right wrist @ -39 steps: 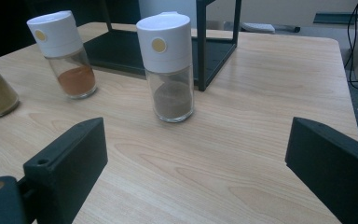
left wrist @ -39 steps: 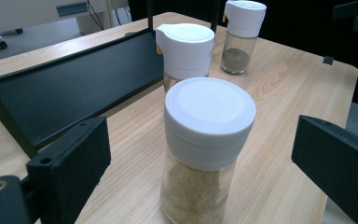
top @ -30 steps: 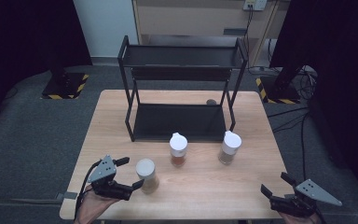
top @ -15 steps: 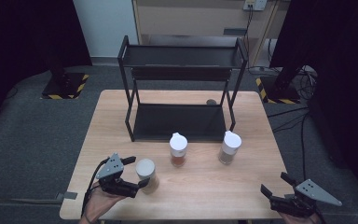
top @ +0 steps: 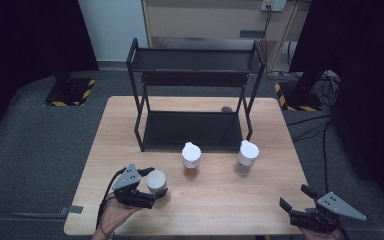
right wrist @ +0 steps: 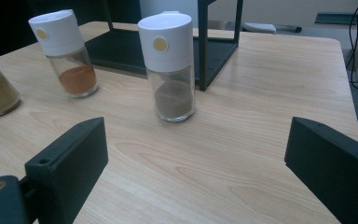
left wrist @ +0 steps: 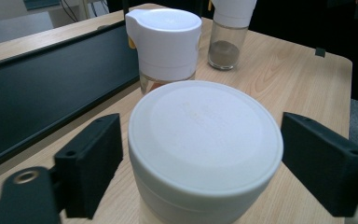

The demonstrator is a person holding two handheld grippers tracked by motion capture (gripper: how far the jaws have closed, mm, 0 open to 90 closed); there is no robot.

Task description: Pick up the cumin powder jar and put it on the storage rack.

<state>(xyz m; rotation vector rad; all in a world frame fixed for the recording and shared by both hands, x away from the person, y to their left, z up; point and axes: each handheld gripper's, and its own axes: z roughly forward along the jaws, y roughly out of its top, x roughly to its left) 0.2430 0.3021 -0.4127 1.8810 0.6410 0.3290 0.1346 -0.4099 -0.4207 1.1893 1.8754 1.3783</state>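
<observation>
At the near left of the counter (top: 215, 200), the person's left hand (top: 111, 216) comes in from the bottom edge, palm up under the left hand-held gripper (top: 150, 192), which lies low and level and points to the right at a spice jar (top: 156, 184). Its jaws have just been closing and now stand at a middling width on either side of the jar; in the left gripper view a thin gap shows between each black pad and the jar's lid (left wrist: 205, 140), so they are not yet pressing on it. The jar stands upright near the counter's front left, with a wide, round, off-white lid and yellowish powder inside. The right hand-held gripper (top: 300, 206) rests low at the near right corner, jaws spread wide with nothing between them, aimed toward a white-capped jar of brown spice (right wrist: 170, 65).
</observation>
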